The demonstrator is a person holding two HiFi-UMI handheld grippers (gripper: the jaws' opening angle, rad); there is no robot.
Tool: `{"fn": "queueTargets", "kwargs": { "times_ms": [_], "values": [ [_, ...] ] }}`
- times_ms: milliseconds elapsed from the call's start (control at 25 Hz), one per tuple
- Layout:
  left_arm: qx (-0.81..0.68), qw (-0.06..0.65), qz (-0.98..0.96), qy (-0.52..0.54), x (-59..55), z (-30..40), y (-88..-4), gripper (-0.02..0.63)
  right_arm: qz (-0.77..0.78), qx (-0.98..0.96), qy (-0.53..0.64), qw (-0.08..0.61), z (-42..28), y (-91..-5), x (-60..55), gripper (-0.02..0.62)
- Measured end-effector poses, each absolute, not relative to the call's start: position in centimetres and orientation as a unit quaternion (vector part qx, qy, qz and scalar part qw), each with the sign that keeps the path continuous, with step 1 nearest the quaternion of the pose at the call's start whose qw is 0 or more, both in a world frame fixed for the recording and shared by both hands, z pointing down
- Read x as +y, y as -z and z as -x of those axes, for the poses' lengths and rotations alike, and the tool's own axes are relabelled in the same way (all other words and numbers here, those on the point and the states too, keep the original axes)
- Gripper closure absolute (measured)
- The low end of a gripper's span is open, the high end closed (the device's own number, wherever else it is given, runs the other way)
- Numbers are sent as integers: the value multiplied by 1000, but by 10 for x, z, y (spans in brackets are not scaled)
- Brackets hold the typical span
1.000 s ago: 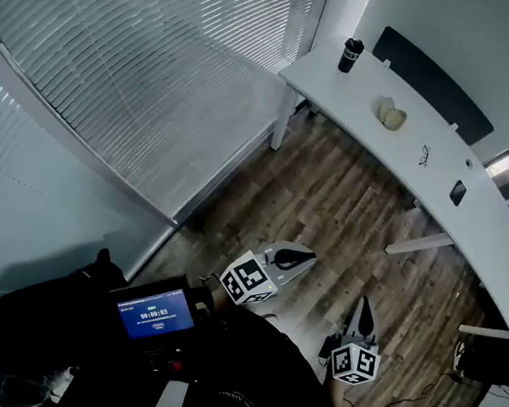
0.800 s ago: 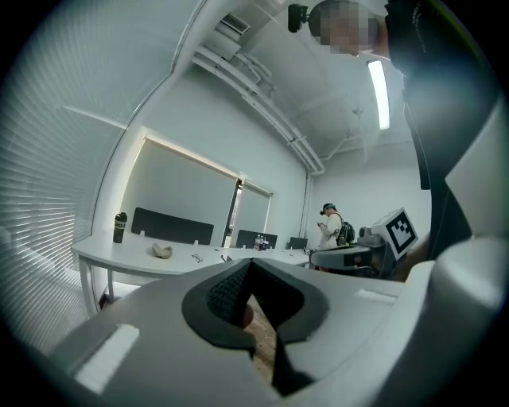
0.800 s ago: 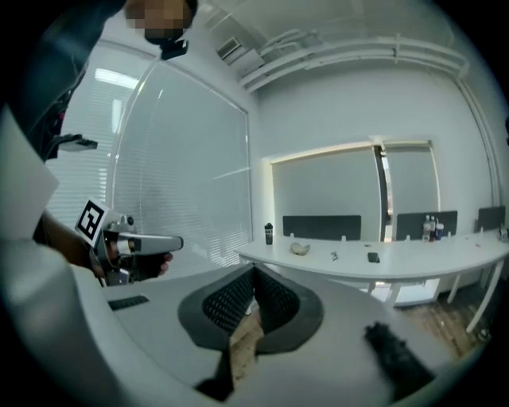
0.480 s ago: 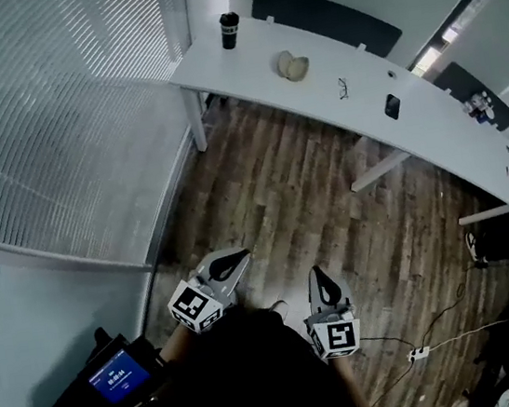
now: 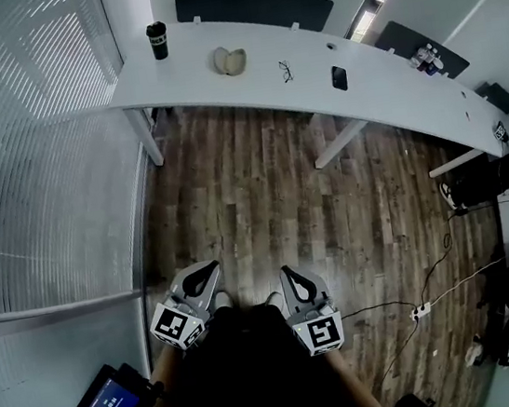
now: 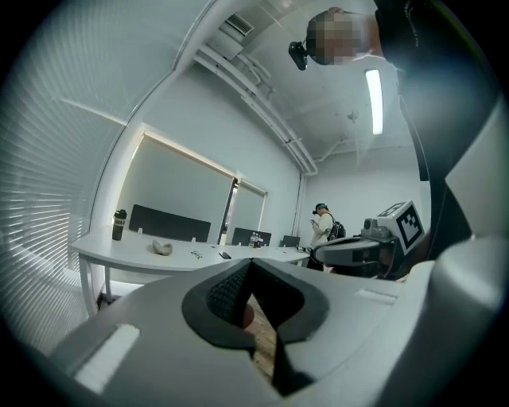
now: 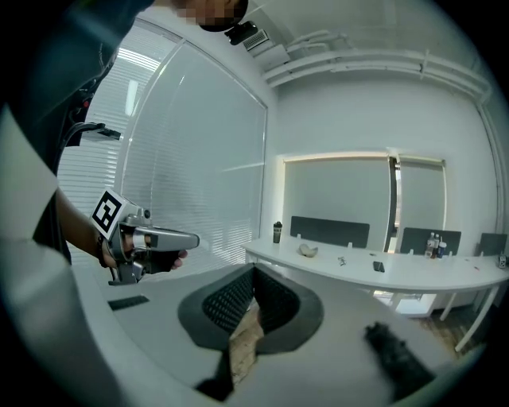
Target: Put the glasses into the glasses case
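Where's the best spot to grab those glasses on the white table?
Likely the frame's middle, from above: the glasses lie low on the table, apart from the glasses case and the phone. How their arms sit is too small to tell.

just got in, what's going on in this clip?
A person stands on the wood floor, well back from the white desk, holding a left gripper and a right gripper, both with fingers shut and empty. The glasses lie on the desk, apart from the case, which looks open. A phone and a dark cup sit there too. Nothing is picked up yet.
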State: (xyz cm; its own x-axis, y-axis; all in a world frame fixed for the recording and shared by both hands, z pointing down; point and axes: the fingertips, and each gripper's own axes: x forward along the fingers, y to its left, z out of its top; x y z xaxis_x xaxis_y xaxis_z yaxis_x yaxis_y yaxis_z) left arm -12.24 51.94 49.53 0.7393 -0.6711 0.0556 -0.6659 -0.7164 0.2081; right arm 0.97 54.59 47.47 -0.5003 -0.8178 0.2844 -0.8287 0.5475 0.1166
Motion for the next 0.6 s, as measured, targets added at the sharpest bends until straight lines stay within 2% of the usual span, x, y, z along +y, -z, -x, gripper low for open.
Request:
{"fn": "queueTargets", "kwargs": {
  "times_ms": [240,600],
  "values": [
    [-362,93,-927,9,517,161,-492,598,-486,-857,-6,169,23,-469,545,595],
    [-360,96,-928,22,519,181,-499,598,-543,-824,-28,162,2,-469,551,595]
  ]
}}
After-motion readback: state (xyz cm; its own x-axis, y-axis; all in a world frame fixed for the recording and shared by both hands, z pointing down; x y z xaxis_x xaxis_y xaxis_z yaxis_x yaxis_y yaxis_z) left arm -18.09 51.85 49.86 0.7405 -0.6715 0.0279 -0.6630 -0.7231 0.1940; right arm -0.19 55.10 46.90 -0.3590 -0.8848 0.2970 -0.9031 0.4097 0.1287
